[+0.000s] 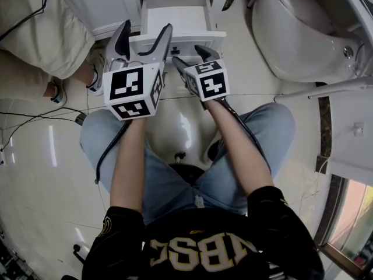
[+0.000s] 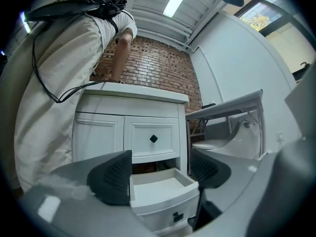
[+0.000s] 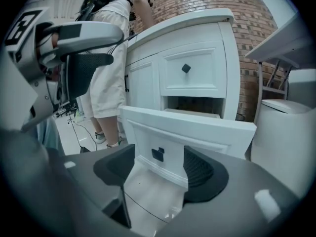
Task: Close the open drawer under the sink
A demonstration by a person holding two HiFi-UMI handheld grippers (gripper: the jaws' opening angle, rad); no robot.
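Observation:
The white vanity [image 1: 111, 4] has its low drawer [image 1: 175, 13] pulled out toward me; the inside looks empty. Its front panel [image 3: 190, 132] carries a small black knob [image 3: 158, 154]. My left gripper [image 1: 145, 29] is open and held level, its fingers standing either side of the drawer's front in the head view; in the left gripper view the drawer [image 2: 163, 186] shows between the pads without touching them. My right gripper [image 1: 191, 56] is tilted down just before the front panel, its jaws part-way open with nothing between the pads [image 3: 200, 169], which frame the knob.
A person in pale shorts [image 1: 35, 34] stands at the vanity's left, shoes near my left gripper. A white toilet [image 1: 303, 34] sits to the right. Black cables [image 1: 35, 118] trail over the glossy floor. An upper drawer [image 2: 153, 138] with a black knob is shut.

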